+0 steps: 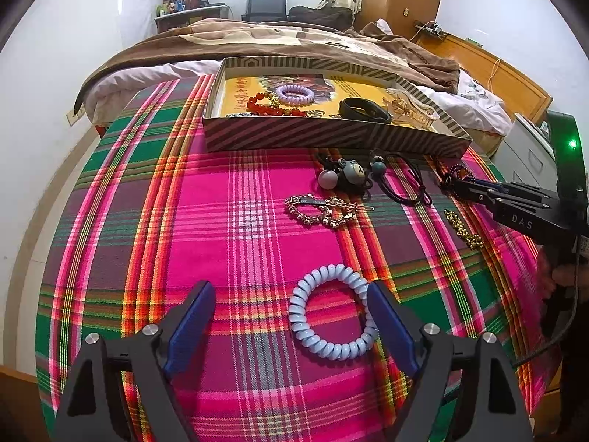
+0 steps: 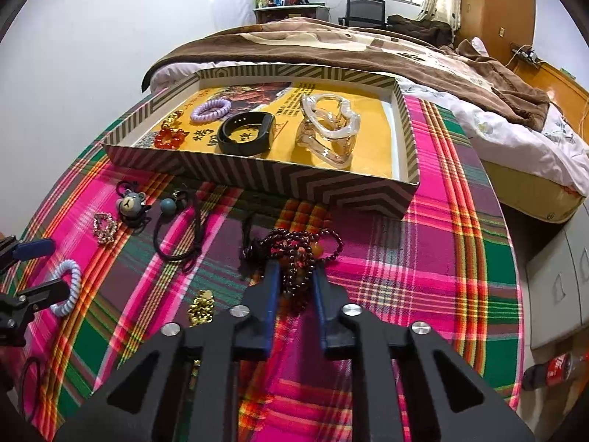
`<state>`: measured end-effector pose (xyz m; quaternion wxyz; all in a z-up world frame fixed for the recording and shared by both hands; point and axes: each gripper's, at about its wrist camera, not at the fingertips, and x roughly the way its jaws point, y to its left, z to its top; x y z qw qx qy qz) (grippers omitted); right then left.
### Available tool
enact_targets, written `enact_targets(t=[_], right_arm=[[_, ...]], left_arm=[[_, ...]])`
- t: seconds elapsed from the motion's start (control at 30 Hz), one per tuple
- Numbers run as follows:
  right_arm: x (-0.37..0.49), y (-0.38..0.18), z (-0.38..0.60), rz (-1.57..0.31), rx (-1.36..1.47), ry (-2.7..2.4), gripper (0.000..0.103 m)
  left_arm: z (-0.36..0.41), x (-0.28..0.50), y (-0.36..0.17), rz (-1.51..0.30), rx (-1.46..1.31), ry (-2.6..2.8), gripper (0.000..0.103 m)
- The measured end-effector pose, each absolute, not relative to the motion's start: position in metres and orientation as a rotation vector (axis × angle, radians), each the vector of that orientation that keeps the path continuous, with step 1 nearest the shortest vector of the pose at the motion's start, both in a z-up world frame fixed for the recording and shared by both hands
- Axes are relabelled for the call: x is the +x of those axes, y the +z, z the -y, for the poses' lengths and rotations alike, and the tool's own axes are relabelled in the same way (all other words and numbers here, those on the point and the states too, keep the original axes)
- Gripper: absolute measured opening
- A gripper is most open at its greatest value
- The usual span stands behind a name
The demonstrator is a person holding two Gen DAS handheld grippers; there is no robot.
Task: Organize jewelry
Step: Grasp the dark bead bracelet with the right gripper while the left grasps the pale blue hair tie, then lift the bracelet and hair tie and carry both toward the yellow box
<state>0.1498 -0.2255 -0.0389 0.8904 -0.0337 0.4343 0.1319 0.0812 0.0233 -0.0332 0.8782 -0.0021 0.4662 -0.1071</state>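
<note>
A: Why is the striped box (image 2: 235, 178) sitting at the far edge of the plaid cloth (image 1: 257, 191)?

B: I take it for the collecting tray. A purple coil tie (image 2: 210, 109), a black band (image 2: 246, 133), red beads (image 2: 170, 138) and a clear claw clip (image 2: 329, 129) lie inside, and the loose pieces wait in front of it.

A: And the right gripper (image 2: 294, 276)?

B: It is nearly closed, pinching the dark bead bracelet (image 2: 294, 248), whose loops spill out toward twelve o'clock from the tips, short of the box.

A: The left gripper (image 1: 291, 294)?

B: Spread wide and gripping nothing. The pale blue coil hair tie (image 1: 333, 311) lies flat between its fingers, crowding the finger at three o'clock, probably lined up for the next grab.
</note>
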Motion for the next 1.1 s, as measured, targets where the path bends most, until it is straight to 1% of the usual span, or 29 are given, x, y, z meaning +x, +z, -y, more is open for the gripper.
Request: enact_targets(t=[0.07, 0.1, 0.13, 0.27, 0.4, 0.6, 0.67, 0.73, 0.77, 0.8, 0.83, 0.9, 1.1], right_arm=[[0.149, -0.038, 0.226, -0.9, -0.059, 0.273, 0.009], [0.149, -0.038, 0.227, -0.9, -0.054, 0.27, 0.009], [0.149, -0.038, 0.228, -0.9, -0.05, 0.27, 0.009], [0.147, -0.037, 0.231, -0.894, -0.024, 0.261, 0.009], [0.144, -0.034, 0.233, -0.877, -0.002, 0.258, 0.009], [0.142, -0.033, 0.234, -0.868, 0.027, 0.253, 0.009], [0.141, -0.033, 0.235, -0.866, 0.035, 0.25, 0.009], [0.141, -0.032, 0.235, -0.864, 0.045, 0.248, 0.009], [0.14, -0.032, 0.236, -0.861, 0.047, 0.246, 0.009], [0.139, -0.031, 0.236, -0.859, 0.05, 0.244, 0.009], [0.138, -0.031, 0.237, -0.859, 0.051, 0.243, 0.009], [0.137, -0.031, 0.237, -0.858, 0.056, 0.242, 0.009], [0.134, -0.027, 0.24, -0.845, 0.066, 0.24, 0.009]], left_arm=[[-0.024, 0.081, -0.032, -0.969, -0.006, -0.222, 0.075], [-0.024, 0.082, -0.032, -0.968, 0.014, -0.199, 0.065], [-0.024, 0.082, -0.033, -0.964, 0.037, -0.183, 0.057], [-0.025, 0.084, -0.032, -0.964, 0.047, -0.18, 0.054], [-0.017, 0.085, -0.034, -0.95, 0.105, -0.18, 0.055], [-0.015, 0.087, -0.034, -0.958, 0.115, -0.202, 0.055], [-0.013, 0.086, -0.033, -0.955, 0.119, -0.215, 0.05], [-0.009, 0.085, -0.032, -0.951, 0.127, -0.232, 0.037], [-0.007, 0.084, -0.031, -0.952, 0.131, -0.241, 0.033], [-0.006, 0.083, -0.031, -0.953, 0.134, -0.255, 0.023], [-0.005, 0.083, -0.03, -0.953, 0.134, -0.26, 0.016], [-0.005, 0.084, -0.03, -0.956, 0.128, -0.26, 0.01], [-0.011, 0.082, -0.025, -0.943, 0.07, -0.268, 0.009]])
